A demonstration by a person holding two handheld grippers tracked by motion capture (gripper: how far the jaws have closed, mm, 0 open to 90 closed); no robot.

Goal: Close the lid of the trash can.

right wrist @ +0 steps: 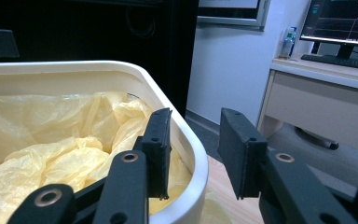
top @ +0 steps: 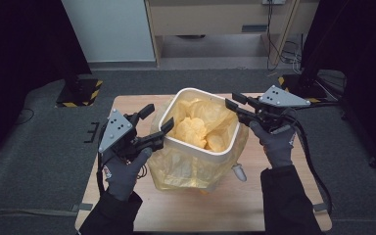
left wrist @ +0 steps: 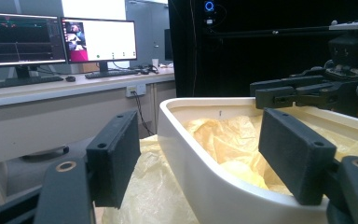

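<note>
Nearest the camera in the high view, two gloved hands enter from the bottom edge, each bearing a gripper.

The left gripper (top: pixel 157 119) stands at the near-left corner of a white bin (top: pixel 178 142). Its jaws are apart and straddle the rim: in the left gripper view one pad (left wrist: pixel 114 156) hangs outside the wall over the draped yellow bag (top: pixel 188 166), the other pad (left wrist: pixel 292 154) sits inside above the crumpled liner. Neither pad visibly presses on the wall.

The right gripper (top: pixel 235 107) stands at the far-right corner of the bin. Its jaws are likewise apart across the rim. In the right gripper view the inner pad (right wrist: pixel 158 149) lies close against the bag at the inside wall; whether it touches cannot be told. The outer pad (right wrist: pixel 237 149) stands clear of the bin's outside. Nothing is clamped.

The bin sits at the middle of a wooden table (top: pixel 215 205), with the bag partly tucked inside and partly hanging down its near and left sides. A small white object (top: pixel 239 172) lies on the table just beside the bin's near-right corner.

Beyond the table, grey carpet (top: pixel 39 147) covers the floor. The gripper views show a desk (left wrist: pixel 51 98) with monitors (left wrist: pixel 98 39) at the far side of the room.
</note>
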